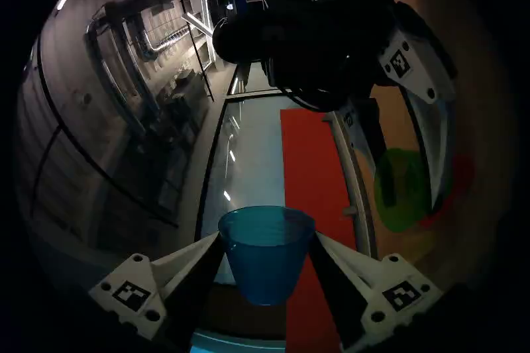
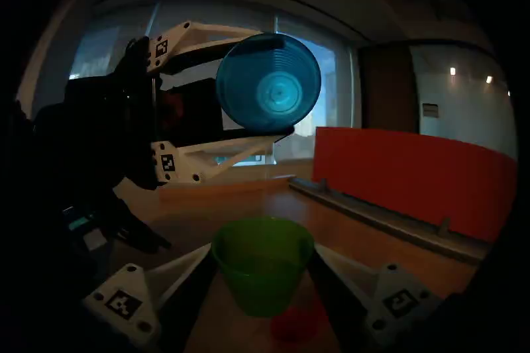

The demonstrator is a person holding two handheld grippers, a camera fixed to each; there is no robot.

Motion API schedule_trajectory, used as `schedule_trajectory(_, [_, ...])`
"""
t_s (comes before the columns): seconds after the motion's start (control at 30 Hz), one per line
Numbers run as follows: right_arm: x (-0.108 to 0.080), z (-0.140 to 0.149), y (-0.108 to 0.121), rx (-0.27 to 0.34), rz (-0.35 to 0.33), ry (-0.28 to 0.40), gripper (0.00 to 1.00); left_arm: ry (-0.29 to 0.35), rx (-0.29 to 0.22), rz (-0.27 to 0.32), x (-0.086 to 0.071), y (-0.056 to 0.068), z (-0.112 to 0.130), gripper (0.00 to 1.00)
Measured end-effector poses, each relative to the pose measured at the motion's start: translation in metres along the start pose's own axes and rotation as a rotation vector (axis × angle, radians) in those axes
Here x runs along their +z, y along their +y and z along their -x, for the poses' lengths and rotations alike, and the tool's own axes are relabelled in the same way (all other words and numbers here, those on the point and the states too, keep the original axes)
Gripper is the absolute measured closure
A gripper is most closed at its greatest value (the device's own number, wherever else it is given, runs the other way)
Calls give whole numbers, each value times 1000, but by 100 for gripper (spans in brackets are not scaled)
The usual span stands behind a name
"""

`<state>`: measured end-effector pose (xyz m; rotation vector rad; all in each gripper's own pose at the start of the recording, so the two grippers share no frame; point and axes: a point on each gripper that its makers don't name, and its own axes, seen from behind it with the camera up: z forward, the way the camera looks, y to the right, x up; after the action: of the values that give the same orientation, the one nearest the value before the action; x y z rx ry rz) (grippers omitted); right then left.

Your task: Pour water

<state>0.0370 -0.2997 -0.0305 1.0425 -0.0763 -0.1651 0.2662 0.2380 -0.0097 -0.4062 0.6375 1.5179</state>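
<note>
A blue translucent cup [image 1: 266, 253] sits between the fingers of my left gripper [image 1: 266, 242], which is shut on it. In the right gripper view the blue cup [image 2: 268, 83] lies tipped on its side in the left gripper [image 2: 270, 86], one round end facing the camera, above and behind the green cup. The green cup [image 2: 263, 263] stands upright with my right gripper [image 2: 263, 248] shut on it, just over the wooden table [image 2: 371, 247]. The left gripper view has the green cup [image 1: 401, 189] in the right gripper [image 1: 399, 177] at the right. I see no stream of water.
A small red disc [image 2: 295, 323] lies on the table under the green cup. A red panel [image 2: 417, 174] on a metal rail [image 2: 371, 214] runs along the table's far side. Windows are behind. A dark-sleeved hand [image 2: 99, 128] holds the left gripper.
</note>
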Motion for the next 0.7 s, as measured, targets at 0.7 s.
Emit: schedule_trajectory(0.7, [-1,0,1,2,6,4,10,-49,-325,15,7,10,29,15])
